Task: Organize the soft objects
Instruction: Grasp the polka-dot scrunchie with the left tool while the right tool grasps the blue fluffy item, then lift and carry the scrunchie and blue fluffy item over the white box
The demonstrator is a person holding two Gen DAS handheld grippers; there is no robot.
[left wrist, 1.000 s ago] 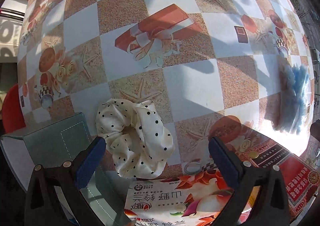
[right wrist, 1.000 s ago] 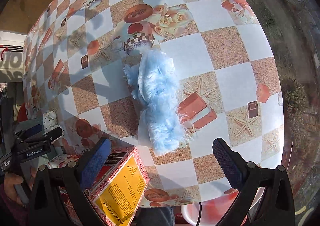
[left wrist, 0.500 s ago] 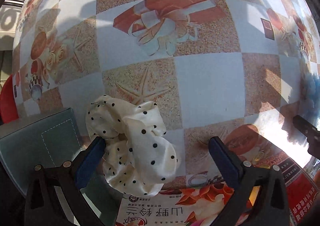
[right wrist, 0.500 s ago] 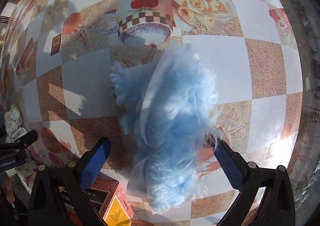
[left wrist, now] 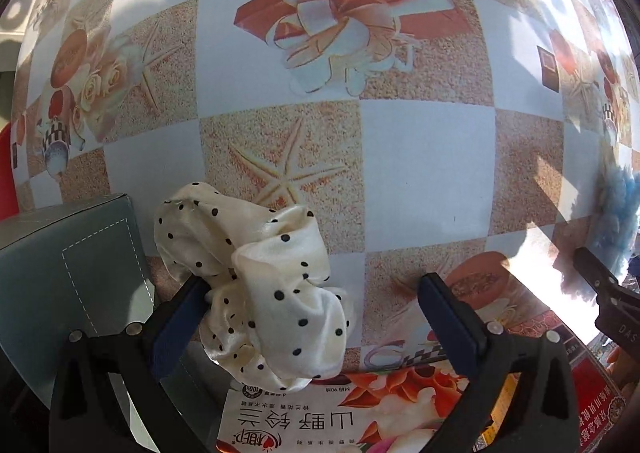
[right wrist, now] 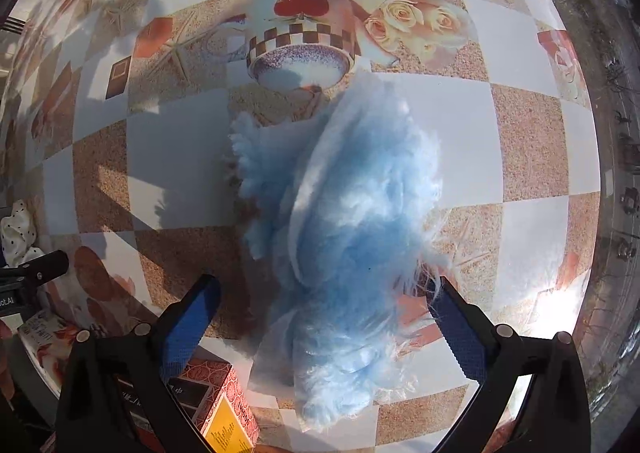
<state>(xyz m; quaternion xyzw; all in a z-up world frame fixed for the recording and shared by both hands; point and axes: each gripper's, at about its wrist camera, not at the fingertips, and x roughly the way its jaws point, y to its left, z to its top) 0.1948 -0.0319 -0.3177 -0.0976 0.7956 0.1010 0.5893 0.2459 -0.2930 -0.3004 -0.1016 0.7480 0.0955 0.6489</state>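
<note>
Both grippers had closed in since a second before: the wide-open left gripper (left wrist: 312,307) straddled the dotted scrunchie (left wrist: 256,277) near the table's (left wrist: 424,173) front edge, the equally open right gripper (right wrist: 324,315) the blue fluffy sock (right wrist: 344,237), neither yet gripped.

Both wrist views look steeply down, close over the checkered tablecloth (left wrist: 424,157) — each glimpsing the other's tongs.

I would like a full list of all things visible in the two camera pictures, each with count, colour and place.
scrunchie: 1, cream with black dots, between the left fingers.
fluffy item: 1, light blue, on the cloth between the right fingers.
grey-green box: 1, left of the scrunchie.
floral pack: 1, orange and white, under the left gripper.
red box: 1, red and yellow, near edge.
tablecloth: 1, checked, printed.
left gripper: 1, black, blue pads, open.
right gripper: 1, same, open.
</note>
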